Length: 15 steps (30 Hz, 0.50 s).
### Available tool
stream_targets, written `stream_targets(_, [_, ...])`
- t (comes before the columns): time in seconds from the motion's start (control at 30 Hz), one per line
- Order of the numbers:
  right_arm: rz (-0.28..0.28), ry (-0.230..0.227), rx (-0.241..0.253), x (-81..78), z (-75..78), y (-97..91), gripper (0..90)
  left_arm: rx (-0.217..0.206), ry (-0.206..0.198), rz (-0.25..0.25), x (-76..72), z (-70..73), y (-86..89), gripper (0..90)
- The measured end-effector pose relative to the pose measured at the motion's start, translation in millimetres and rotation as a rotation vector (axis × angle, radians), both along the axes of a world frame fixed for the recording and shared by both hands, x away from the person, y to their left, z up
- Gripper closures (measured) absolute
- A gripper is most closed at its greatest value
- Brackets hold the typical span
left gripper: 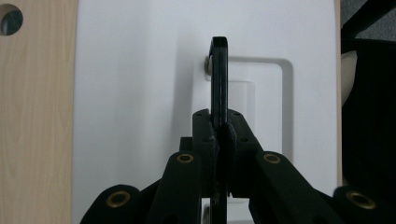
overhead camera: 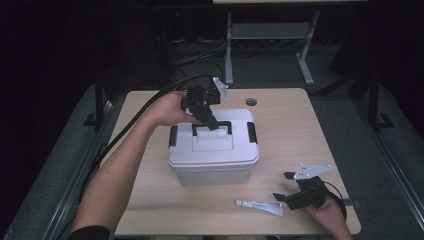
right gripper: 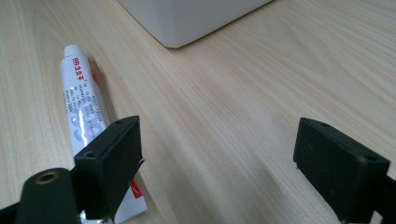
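Two tools over one pale wooden bench (overhead camera: 295,135). Largest first: white rectangular plastic storage box (overhead camera: 214,157) at mid-bench, black side latches (overhead camera: 252,132) apparently down, lid seated. Black folding carry handle (left gripper: 218,79) raised on edge above its recess. Left tool (overhead camera: 210,121) clamped tight on that handle, jaws nearly touching. Probable step: lift or shift the box. Best done pulling straight up, grip centred on the handle, wrist level to prevent swing. Small white squeeze tube with red print (right gripper: 84,116) flat near the front edge, apart from the box. Right tool (right gripper: 217,158) low beside it, jaws wide, holding nothing; left jaw over the tube's tail.
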State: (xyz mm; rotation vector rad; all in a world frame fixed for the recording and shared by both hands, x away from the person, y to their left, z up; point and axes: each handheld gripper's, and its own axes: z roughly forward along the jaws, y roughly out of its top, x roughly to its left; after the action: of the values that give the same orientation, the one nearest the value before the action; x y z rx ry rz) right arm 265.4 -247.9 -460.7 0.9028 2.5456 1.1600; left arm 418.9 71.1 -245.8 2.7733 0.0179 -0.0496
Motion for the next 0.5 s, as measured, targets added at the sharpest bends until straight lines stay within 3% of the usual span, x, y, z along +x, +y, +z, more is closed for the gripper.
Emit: stream_targets(0.5, [0.000, -0.002, -0.006, -0.3, 0.0, 1.3, 14.9, 0.008, -0.042, 0.034, -14.1, 24.0, 27.1, 84.1])
